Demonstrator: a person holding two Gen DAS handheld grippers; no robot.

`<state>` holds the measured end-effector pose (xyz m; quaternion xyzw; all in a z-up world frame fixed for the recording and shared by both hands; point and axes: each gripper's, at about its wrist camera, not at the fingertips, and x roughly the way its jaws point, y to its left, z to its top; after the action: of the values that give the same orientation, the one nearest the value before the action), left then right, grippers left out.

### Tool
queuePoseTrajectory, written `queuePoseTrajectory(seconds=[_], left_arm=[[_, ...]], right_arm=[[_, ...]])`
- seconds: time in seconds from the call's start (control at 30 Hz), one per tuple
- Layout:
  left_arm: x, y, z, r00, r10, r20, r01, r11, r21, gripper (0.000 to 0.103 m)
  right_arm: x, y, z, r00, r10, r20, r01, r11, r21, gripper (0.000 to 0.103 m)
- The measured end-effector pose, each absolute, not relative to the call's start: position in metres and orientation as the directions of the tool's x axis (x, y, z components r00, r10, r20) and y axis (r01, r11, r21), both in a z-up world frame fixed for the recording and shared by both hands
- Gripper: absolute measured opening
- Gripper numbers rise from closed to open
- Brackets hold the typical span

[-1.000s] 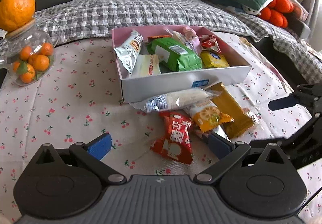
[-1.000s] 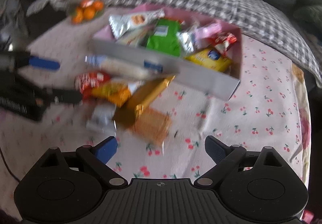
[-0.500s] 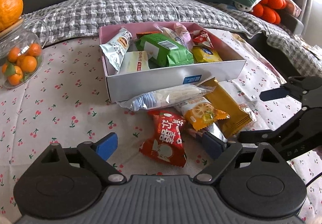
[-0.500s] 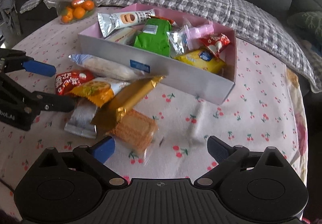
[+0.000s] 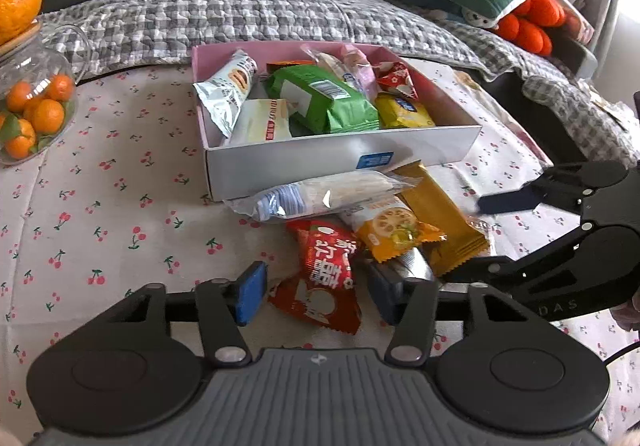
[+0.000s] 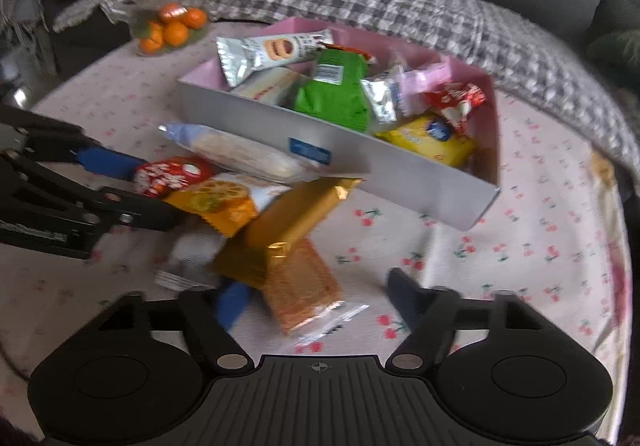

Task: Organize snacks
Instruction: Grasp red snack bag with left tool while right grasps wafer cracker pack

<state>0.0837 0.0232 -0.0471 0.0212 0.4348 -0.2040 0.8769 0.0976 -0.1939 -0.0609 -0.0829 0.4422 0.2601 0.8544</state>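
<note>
The left tool pointed steeply down at the near edge of the snack pile on the cherry-print tabletop. Its jaws had just been closing and stood at a middling gap, with the red packet lying between the 2 blue pads. Neither pad clearly pressed on the wrapper, so the packet lay flat on the cloth, ungripped.

The right tool came in from the other side, also tilted well downward, and in the left wrist view its black linkage reached toward the pile. Its jaws had also just been closing, to roughly half width, around the clear-wrapped cracker pack. The left pad sat just beside the pack's edge; blur kept any contact from being told. The right pad stood apart from the pack.

The loose snacks lay heaped against the front wall of the pink box: a long white wafer pack, an orange-yellow packet and a gold bar, overlapping each other. Inside the box sat a green packet, a silver packet and a yellow one
</note>
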Motion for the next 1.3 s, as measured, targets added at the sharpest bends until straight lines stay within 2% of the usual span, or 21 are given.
queuePoseTrajectory(seconds=[0.07, 0.17, 0.63, 0.8, 0.83, 1.07, 1.27, 1.3], left_arm=[[0.083, 0.023, -0.045, 0.539, -0.340, -0.770, 0.374, 0.916, -0.143, 0.043], [0.083, 0.024, -0.043, 0.538, -0.347, -0.768, 0.371, 0.916, -0.154, 0.041], [0.076, 0.036, -0.043, 0.505, -0.328, -0.798, 0.349, 0.924, -0.159, 0.039], [0.074, 0.039, -0.047, 0.504, -0.321, -0.802, 0.342, 0.927, -0.156, 0.042], [0.073, 0.039, -0.046, 0.508, -0.320, -0.800, 0.339, 0.928, -0.155, 0.042], [0.074, 0.032, -0.048, 0.513, -0.303, -0.803, 0.343, 0.930, -0.132, 0.047], [0.075, 0.031, -0.050, 0.521, -0.291, -0.803, 0.342, 0.933, -0.117, 0.045], [0.075, 0.031, -0.049, 0.523, -0.288, -0.802, 0.340, 0.934, -0.114, 0.042]], right_arm=[[0.097, -0.194, -0.059, 0.454, 0.395, -0.799, -0.522, 0.845, 0.121, 0.046], [0.094, -0.191, -0.057, 0.446, 0.403, -0.799, -0.535, 0.836, 0.123, 0.033], [0.072, -0.205, -0.054, 0.438, 0.381, -0.815, -0.533, 0.839, 0.106, 0.033], [0.069, -0.218, -0.055, 0.460, 0.355, -0.814, -0.492, 0.865, 0.099, 0.034], [0.068, -0.220, -0.056, 0.465, 0.351, -0.812, -0.487, 0.868, 0.096, 0.037], [0.065, -0.221, -0.055, 0.473, 0.339, -0.813, -0.492, 0.867, 0.076, 0.041], [0.065, -0.222, -0.054, 0.467, 0.336, -0.818, -0.488, 0.870, 0.079, 0.041], [0.065, -0.221, -0.054, 0.465, 0.333, -0.820, -0.487, 0.870, 0.077, 0.041]])
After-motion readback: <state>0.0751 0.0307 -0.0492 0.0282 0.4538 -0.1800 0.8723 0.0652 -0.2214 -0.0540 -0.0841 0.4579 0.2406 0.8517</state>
